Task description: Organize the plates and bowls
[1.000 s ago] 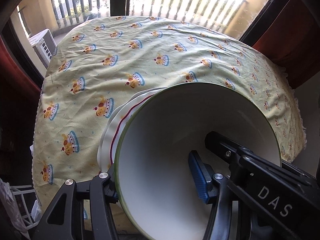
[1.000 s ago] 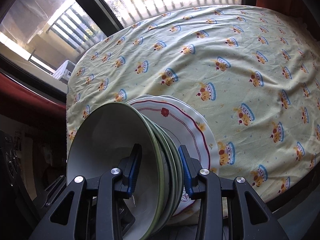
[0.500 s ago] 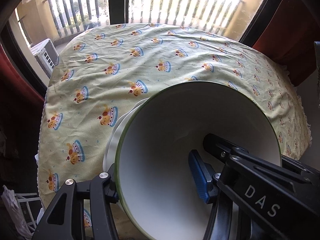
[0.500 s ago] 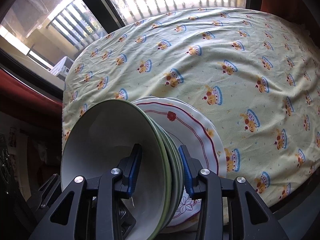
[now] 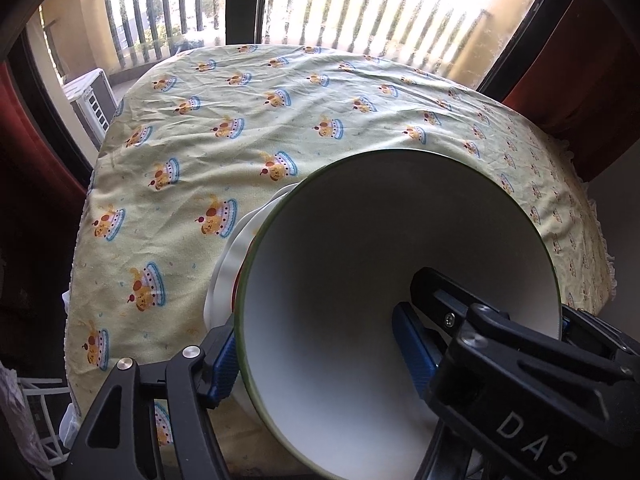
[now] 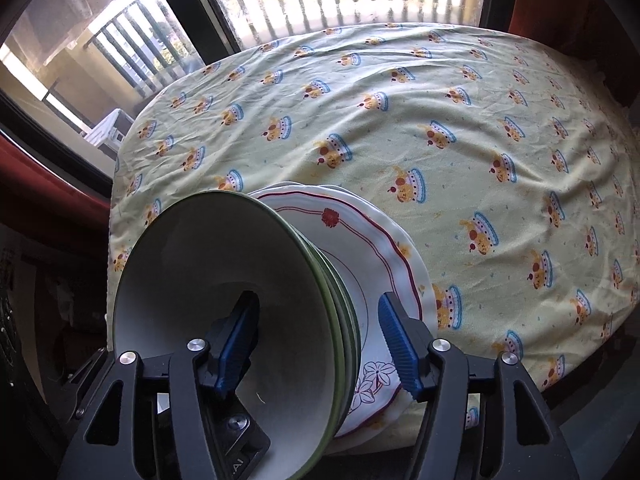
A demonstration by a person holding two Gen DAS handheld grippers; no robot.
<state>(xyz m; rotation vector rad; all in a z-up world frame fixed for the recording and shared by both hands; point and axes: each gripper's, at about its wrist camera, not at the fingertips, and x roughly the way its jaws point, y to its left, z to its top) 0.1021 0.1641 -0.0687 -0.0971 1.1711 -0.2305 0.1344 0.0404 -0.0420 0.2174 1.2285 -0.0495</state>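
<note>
A stack of green-rimmed white bowls point(image 6: 224, 280) sits nested on a pile of white plates with red trim point(image 6: 376, 252), tilted up off the tablecloth. My left gripper point(image 5: 320, 344) is shut on the stack, one finger inside the top bowl point(image 5: 384, 264), the other under the plates point(image 5: 228, 264). My right gripper point(image 6: 320, 340) is shut on the same stack from the other side, one pad inside the bowl, the other under the plates.
A round table with a yellow-green cartoon-print cloth point(image 6: 460, 120) fills both views. Windows with balcony railings point(image 5: 360, 8) lie behind it. Dark red curtains point(image 5: 592, 60) hang at the sides. An air-conditioner unit point(image 5: 90, 100) stands outside.
Both grippers with the stack have risen and pulled back slightly; more of the window and the table's far edge shows. The grip is unchanged.
</note>
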